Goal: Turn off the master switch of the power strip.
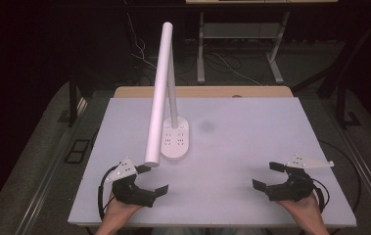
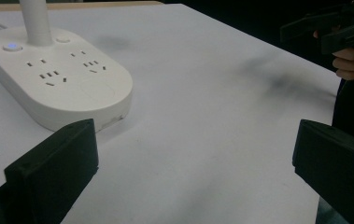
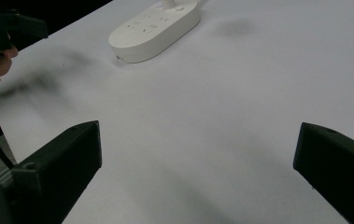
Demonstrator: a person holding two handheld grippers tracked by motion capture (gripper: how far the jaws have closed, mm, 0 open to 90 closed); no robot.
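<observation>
From the high view, my left gripper and right gripper hover released over the white table, the white oval-based desk lamp near the left one; both gripper views confirm jaws spread, nothing between.

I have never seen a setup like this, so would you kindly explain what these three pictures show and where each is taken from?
A person sits at a white table and holds a hand-held gripper in each hand; there is no robot arm. The high view looks down from above the person's side: the left gripper is at the lower left, the right gripper at the lower right. The other two pictures come from cameras riding on each gripper, looking along its two black jaws. Both pairs of jaws stand wide open with nothing between them.

On the table stands a white desk lamp, its oval base carrying sockets and a small blue light. The left gripper is nearest to it but is not touching it.
</observation>
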